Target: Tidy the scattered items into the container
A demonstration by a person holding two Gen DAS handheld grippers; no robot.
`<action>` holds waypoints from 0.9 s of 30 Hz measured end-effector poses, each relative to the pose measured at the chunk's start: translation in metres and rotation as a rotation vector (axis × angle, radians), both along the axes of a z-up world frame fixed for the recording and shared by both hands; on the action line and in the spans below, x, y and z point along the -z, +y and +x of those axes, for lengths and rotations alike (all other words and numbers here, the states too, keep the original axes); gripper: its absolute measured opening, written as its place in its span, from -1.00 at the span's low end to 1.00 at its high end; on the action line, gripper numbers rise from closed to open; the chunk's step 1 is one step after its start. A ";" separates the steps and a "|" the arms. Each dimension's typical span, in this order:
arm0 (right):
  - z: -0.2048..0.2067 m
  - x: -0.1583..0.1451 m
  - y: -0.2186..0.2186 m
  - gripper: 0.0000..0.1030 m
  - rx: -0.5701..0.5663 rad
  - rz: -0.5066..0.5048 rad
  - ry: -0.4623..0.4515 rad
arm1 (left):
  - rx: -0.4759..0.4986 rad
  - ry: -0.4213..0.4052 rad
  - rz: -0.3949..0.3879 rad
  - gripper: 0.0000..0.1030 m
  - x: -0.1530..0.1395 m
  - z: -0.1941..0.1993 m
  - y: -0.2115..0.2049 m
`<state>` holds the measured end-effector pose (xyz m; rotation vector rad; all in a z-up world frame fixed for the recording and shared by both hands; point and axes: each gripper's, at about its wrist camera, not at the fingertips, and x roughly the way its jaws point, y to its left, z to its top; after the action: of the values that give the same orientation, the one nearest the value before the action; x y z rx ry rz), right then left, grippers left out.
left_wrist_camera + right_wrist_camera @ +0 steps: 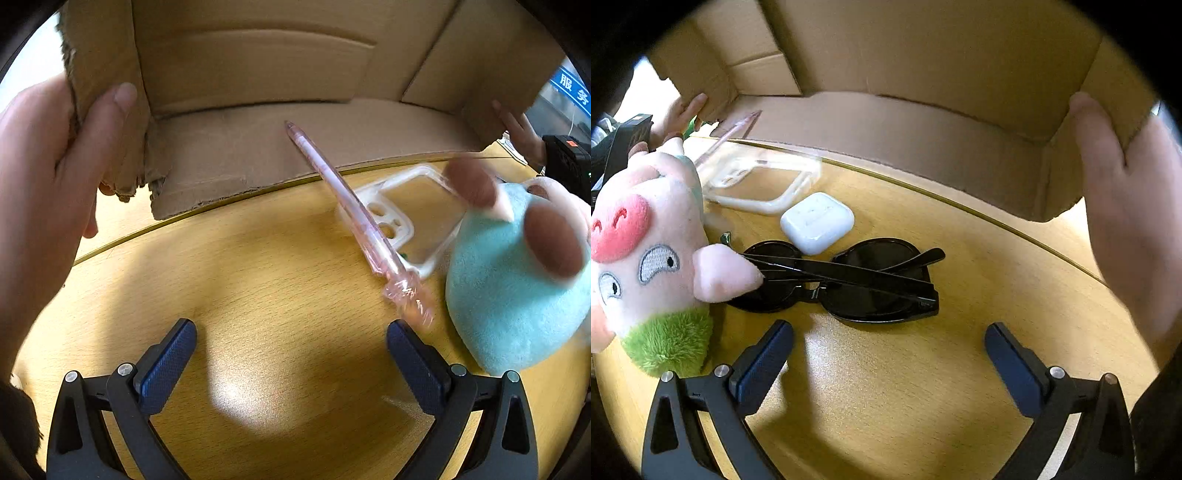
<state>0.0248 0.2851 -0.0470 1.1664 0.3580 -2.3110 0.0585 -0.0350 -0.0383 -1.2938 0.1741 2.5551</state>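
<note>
While two bare hands steady the cardboard box [923, 155] lying on its side at the bench [905, 387] edge, both tongs, left [291, 338] and right [888, 338], hover released, grasping nothing. Best start with the rigid black sunglasses [857, 284], pinching the bridge. Nearby lie a glossy earbud case [817, 221], clear phone case [757, 184], pink pen [343, 210] and fuzzy plush toy [646, 258].

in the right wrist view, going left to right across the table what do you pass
plush toy → clear phone case → white earbuds case → black sunglasses → hand on the cardboard box wall.
</note>
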 end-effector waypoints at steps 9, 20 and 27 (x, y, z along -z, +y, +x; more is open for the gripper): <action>0.000 0.001 -0.001 1.00 0.000 0.000 -0.001 | 0.000 0.000 -0.001 1.00 0.000 0.001 0.002; -0.001 0.001 -0.001 1.00 -0.001 0.000 -0.001 | -0.001 0.001 -0.001 1.00 0.000 0.003 0.003; -0.001 0.001 -0.001 1.00 -0.001 0.000 -0.001 | -0.001 0.001 -0.001 1.00 0.000 0.004 0.004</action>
<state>0.0242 0.2836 -0.0482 1.1673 0.3586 -2.3094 0.0623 -0.0314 -0.0381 -1.2931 0.1746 2.5568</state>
